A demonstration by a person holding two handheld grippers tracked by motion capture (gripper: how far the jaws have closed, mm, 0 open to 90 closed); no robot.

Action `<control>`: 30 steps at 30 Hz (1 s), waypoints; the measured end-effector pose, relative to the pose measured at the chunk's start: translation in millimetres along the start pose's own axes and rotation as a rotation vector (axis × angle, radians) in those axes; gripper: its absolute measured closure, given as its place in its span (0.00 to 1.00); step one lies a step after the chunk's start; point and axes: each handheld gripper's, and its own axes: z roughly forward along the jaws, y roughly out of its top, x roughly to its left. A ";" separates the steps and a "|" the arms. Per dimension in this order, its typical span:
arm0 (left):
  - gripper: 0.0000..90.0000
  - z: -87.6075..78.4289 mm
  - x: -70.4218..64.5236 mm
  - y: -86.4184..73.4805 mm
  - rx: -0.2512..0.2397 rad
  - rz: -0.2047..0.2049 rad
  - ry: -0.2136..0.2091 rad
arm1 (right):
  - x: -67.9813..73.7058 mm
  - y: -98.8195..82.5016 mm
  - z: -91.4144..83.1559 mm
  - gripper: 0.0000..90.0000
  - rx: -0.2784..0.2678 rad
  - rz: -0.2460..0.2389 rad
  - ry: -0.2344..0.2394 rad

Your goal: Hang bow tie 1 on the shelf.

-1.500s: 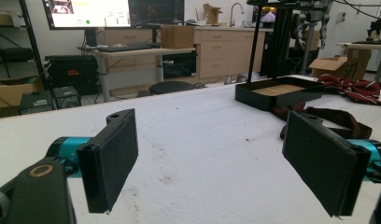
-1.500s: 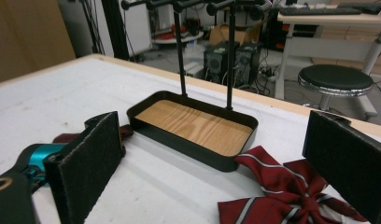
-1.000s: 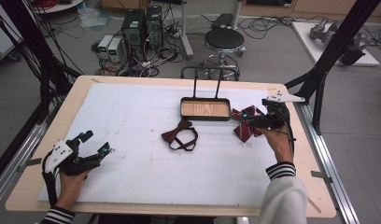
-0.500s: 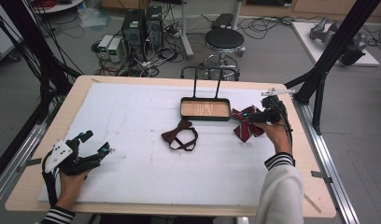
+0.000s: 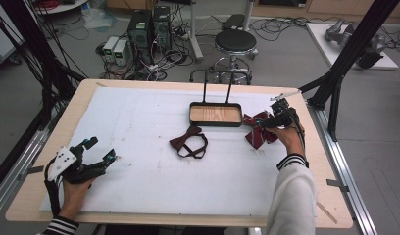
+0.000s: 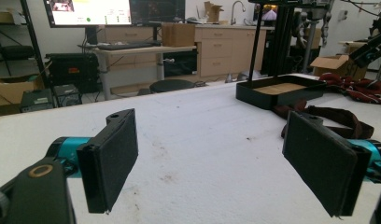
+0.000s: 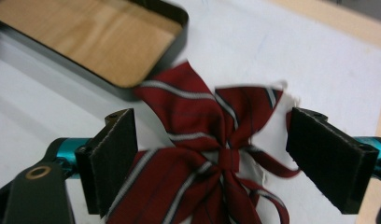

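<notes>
The right tongs [image 7: 212, 163] hang spread over the red striped fabric bow tie [image 7: 212, 144], its knot between the pads; judging by this, close squarely on that knot. The black metal tray with a wooden floor [image 7: 174, 42] lies just beyond. The left tongs [image 6: 212, 163], spread and empty, rest on the white table cover [image 5: 139, 127]; cabinets stand behind.

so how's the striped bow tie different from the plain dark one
The striped bow tie is bright red with pale stripes; the plain bow tie is a solid dark maroon. The striped one lies right of the tray, its upper tip at the tray's corner; the plain one lies in front of the tray, apart from it. The right gripper hangs open over the striped one; no gripper is near the plain one. Both lie on the white mat.
</notes>
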 end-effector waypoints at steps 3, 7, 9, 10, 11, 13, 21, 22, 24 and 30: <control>0.21 0.3 -0.3 -0.1 -0.002 -0.004 0.000 | -2.5 -2.5 7.0 0.21 0.052 0.007 -0.001; 0.21 0.5 -0.3 0.1 0.001 -0.002 -0.001 | -0.8 -1.9 13.1 0.26 0.090 -0.014 -0.031; 0.21 0.5 -0.3 0.1 0.002 -0.001 0.000 | -1.8 -1.9 14.3 0.28 0.094 -0.020 -0.041; 0.21 0.6 -0.4 0.1 0.003 -0.001 0.000 | -2.7 -2.2 15.0 0.29 0.090 -0.011 -0.042; 0.21 0.6 -0.4 0.1 0.003 -0.001 0.000 | -3.3 -2.4 15.7 0.30 0.093 0.002 -0.043; 0.21 0.6 -0.4 0.1 0.003 -0.001 0.000 | -4.6 -2.9 17.5 0.31 0.104 -0.002 -0.045; 0.21 0.8 -0.5 0.1 0.004 0.000 0.002 | -8.1 -6.7 23.7 0.34 0.147 0.029 -0.018; 0.21 0.8 -0.7 0.2 0.004 0.000 0.002 | -8.6 -6.8 25.2 0.37 0.149 0.027 -0.020; 0.21 0.7 -0.7 0.2 0.006 0.003 0.003 | -8.4 -6.2 26.2 0.40 0.148 0.025 -0.015; 0.21 0.7 -0.8 0.2 0.007 0.005 0.004 | -6.9 -5.1 31.3 0.51 0.168 0.006 -0.016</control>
